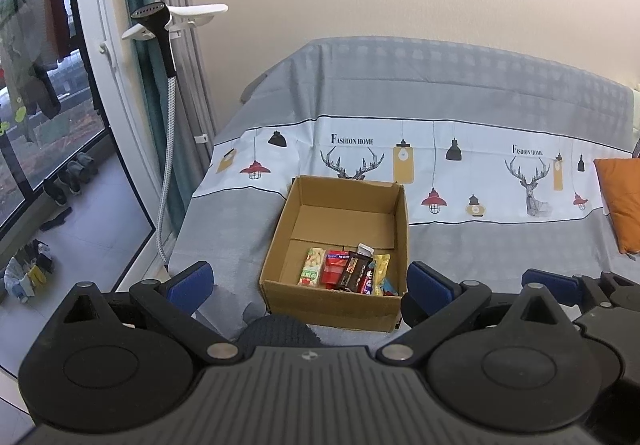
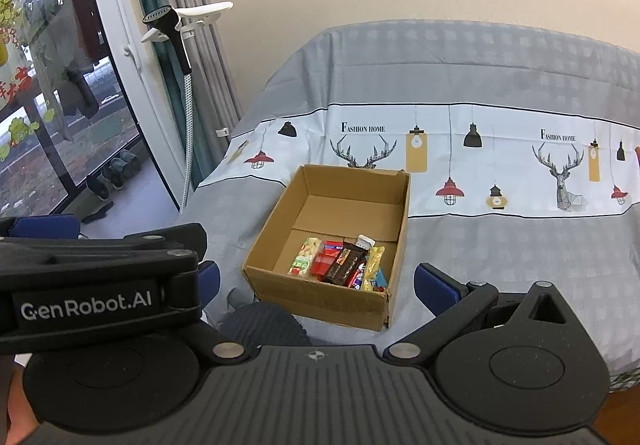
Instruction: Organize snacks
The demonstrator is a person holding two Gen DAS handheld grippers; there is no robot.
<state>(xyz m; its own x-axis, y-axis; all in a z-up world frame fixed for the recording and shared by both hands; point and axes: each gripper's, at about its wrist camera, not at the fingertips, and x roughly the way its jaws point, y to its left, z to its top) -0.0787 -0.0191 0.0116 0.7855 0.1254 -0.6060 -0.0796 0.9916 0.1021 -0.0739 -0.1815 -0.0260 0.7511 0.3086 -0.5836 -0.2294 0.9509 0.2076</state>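
Observation:
An open cardboard box [image 1: 280,245] [image 2: 276,233] stands on a cloth-covered table. Several snack packets [image 1: 346,272] [image 2: 340,264] lie side by side along its near wall: a pale green one, a red one, a dark brown bar, a yellow one. My left gripper [image 1: 310,285] is open and empty, held back from the box with its blue pads either side of it. My right gripper [image 2: 316,283] is open and empty too, just short of the box's near wall. The left gripper's body [image 2: 96,285] shows at the left in the right wrist view.
The table cloth [image 1: 480,245] is grey with a white lamp-and-deer band. An orange cushion [image 1: 620,201] lies at the right edge. A garment steamer head [image 1: 154,21] on a hose stands left of the table by curtains and a glass door. A dark knitted object [image 1: 276,331] lies at the table's near edge.

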